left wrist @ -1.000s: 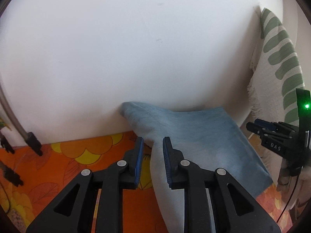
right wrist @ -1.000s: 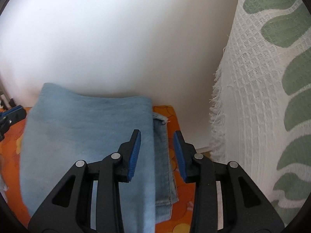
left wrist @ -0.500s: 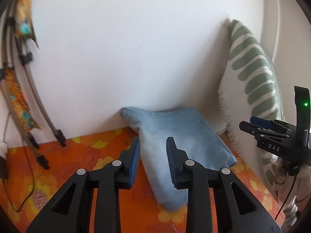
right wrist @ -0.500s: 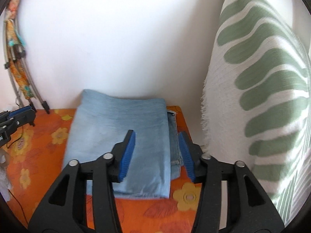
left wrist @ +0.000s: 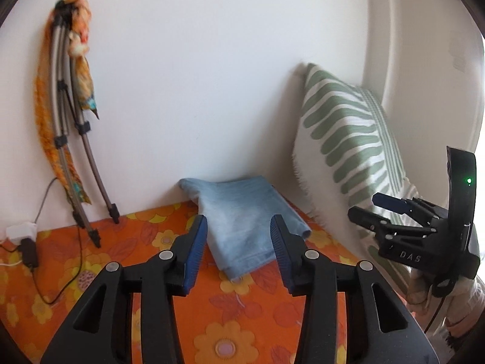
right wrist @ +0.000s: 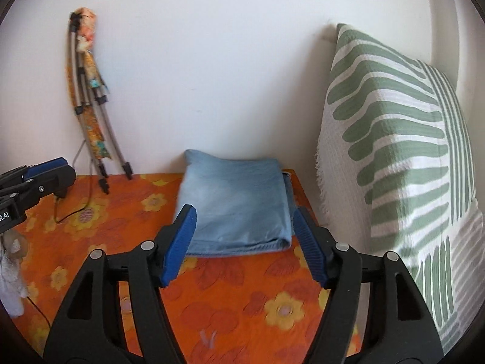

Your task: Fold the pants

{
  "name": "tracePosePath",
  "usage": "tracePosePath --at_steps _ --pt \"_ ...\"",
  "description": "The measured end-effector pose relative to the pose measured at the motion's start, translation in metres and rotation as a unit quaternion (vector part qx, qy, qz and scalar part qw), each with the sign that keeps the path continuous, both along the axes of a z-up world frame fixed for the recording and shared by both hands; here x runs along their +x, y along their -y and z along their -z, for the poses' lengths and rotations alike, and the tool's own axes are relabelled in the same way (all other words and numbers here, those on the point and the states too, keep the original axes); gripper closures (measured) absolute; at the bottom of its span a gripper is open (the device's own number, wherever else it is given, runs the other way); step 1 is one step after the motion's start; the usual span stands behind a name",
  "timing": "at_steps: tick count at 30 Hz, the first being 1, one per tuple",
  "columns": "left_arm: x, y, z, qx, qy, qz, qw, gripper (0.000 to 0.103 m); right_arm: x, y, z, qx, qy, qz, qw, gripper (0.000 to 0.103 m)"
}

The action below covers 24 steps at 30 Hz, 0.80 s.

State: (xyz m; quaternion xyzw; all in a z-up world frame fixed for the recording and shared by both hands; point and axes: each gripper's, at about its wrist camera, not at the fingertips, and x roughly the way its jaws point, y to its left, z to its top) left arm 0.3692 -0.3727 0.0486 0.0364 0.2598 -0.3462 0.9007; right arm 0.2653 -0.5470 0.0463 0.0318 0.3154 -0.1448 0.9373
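Both grippers pull back from the folded light-blue denim pants (right wrist: 235,204), left gripper (left wrist: 239,236) and right gripper (right wrist: 244,233) opening with nothing between them, pants lying at 12 o'clock against the wall, so the fold looks done.

A plain white wall (right wrist: 212,60) backs a surface covered in orange floral fabric (right wrist: 242,297). A green-striped cushion (right wrist: 394,151) leans at its right edge; folded metal poles (left wrist: 65,139) stand against the wall, left.
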Motion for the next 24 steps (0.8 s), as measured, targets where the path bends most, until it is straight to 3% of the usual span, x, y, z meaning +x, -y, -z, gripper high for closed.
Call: tracePosePath --at_steps 3,7,9,18,24 --pt "-0.02 -0.012 -0.007 -0.008 0.001 0.009 0.9999 0.05 -0.023 -0.023 -0.007 -0.019 0.007 0.01 1.0 0.028" --pt "-0.049 -0.034 -0.014 -0.015 0.015 0.013 0.9997 0.046 -0.054 -0.048 -0.015 -0.015 0.02 0.023 0.999 0.026" --pt "-0.061 -0.045 -0.017 -0.02 0.016 0.016 0.9995 0.041 -0.072 -0.059 -0.02 -0.012 0.03 0.037 0.999 0.017" --pt "-0.115 -0.086 -0.012 -0.015 0.033 0.018 0.9992 0.022 -0.134 -0.109 -0.028 -0.044 0.052 0.083 0.994 0.002" --pt "-0.129 -0.103 0.009 -0.004 0.012 0.004 0.9999 0.022 -0.155 -0.128 -0.018 -0.045 0.061 0.085 0.993 0.001"
